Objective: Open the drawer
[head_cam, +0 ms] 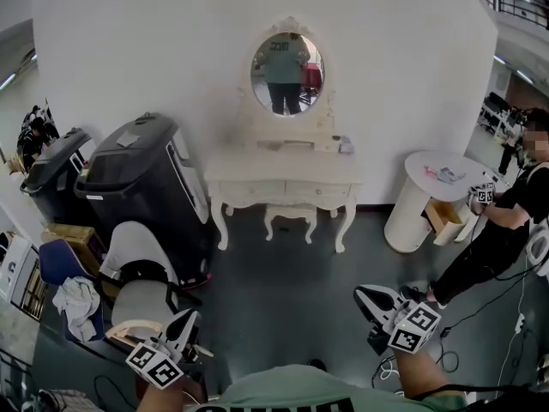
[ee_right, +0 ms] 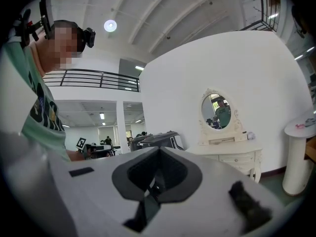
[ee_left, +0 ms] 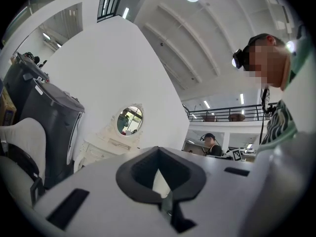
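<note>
A white dressing table (head_cam: pixel 283 172) with an oval mirror (head_cam: pixel 286 73) stands against the far wall. Its two drawers (head_cam: pixel 285 192) are shut under the top. My left gripper (head_cam: pixel 187 323) is low at the left, far from the table, with its jaws together and nothing in them. My right gripper (head_cam: pixel 367 302) is low at the right, also shut and empty. The left gripper view shows that gripper (ee_left: pixel 158 150) pointing level with the table (ee_left: pixel 98 151) small in the distance. From the right gripper (ee_right: pixel 158 150), the table's drawer front (ee_right: pixel 238 158) shows to the right.
A white stool (head_cam: pixel 289 216) sits under the table. A black bin-like machine (head_cam: pixel 144 183) and a chair (head_cam: pixel 137 273) stand at the left. At the right are a round white pedestal table (head_cam: pixel 427 197) and a person (head_cam: pixel 508 221) in black. Cables (head_cam: pixel 515 316) lie on the dark floor.
</note>
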### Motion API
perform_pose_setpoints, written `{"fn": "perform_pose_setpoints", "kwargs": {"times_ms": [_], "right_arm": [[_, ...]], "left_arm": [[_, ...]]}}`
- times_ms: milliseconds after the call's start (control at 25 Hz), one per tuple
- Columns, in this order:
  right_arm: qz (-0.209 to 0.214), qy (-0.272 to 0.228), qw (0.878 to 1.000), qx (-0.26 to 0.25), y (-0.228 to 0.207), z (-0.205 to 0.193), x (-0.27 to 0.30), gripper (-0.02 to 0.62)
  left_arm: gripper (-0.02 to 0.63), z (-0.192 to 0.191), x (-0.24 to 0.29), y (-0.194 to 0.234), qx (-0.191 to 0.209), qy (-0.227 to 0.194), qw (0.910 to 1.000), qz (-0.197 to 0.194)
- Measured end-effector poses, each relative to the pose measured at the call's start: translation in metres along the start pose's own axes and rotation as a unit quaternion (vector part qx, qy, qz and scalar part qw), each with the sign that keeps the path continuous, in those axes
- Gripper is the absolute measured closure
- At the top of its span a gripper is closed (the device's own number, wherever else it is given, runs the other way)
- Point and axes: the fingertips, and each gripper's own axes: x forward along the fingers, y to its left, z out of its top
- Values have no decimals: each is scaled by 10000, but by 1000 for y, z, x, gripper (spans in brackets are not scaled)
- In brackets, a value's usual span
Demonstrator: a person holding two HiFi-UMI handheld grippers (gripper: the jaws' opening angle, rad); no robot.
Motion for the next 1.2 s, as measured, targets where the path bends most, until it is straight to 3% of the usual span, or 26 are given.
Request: {"fn": "perform_pose_setpoints", "kwargs": {"times_ms": [360,760,1000,1200], "right_arm": [[465,21,9984,-327,-120,36,9,583],[500,238,9963,-652,-231,46,13,584],[361,258,9974,-567,-260,41,36,583],[186,274,9974,-641,-270,43,83,584]], "left_arm": [[609,2,118,-21,109,-163,9989,433],[609,-17,254,-38,138,34,9993,352],[609,-15,286,-10,86,69,9996,261],[609,-8,312,41,38,100,9999,21]]}}
